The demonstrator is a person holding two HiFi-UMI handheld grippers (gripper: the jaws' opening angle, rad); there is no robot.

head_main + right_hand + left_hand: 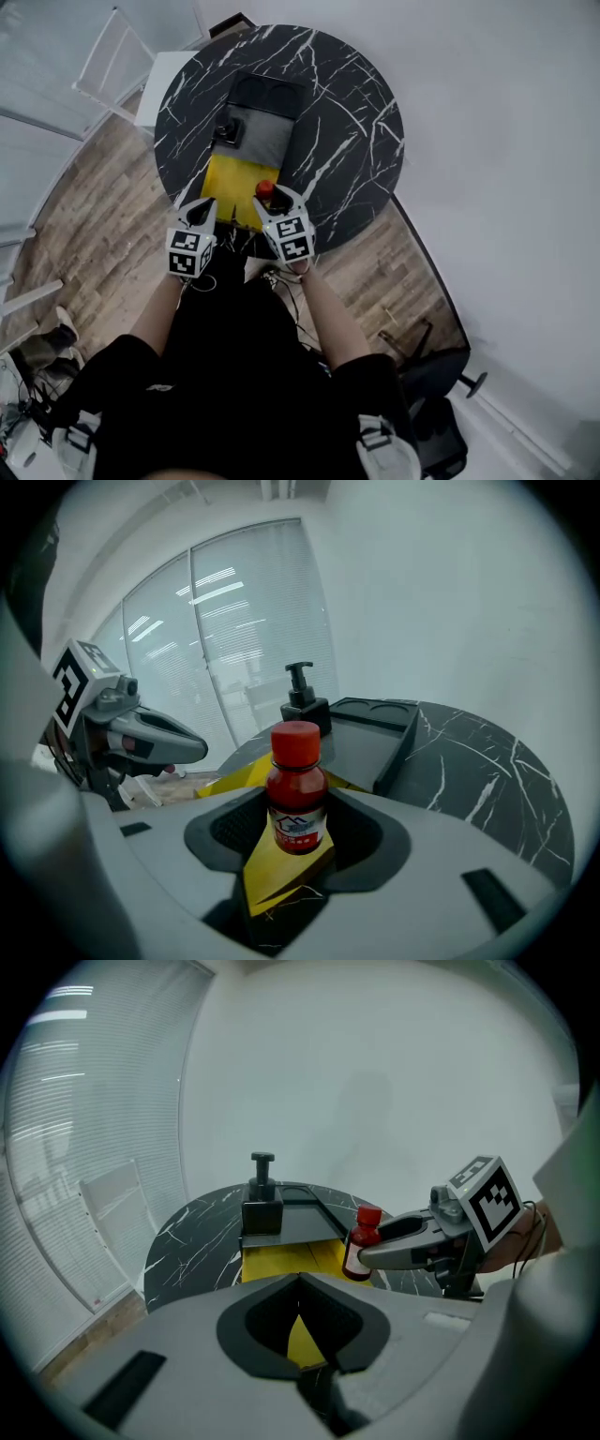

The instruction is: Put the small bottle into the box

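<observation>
Right gripper view: small bottle clamped upright in my right gripper, above the yellow flap.
My left gripper hangs empty beside it, jaws apart. To place it well, I judge I should carry the bottle past the flap, keep it vertical, stay clear of the pump bottle, and lower it into the box before letting go.

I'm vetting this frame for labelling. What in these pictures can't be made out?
- Label print on the small bottle: too small and blurred, right gripper view.
- That bottle's body, head view: the right gripper hides all but the red cap.
- Near end of the box, head view: covered by the left gripper and right gripper.
</observation>
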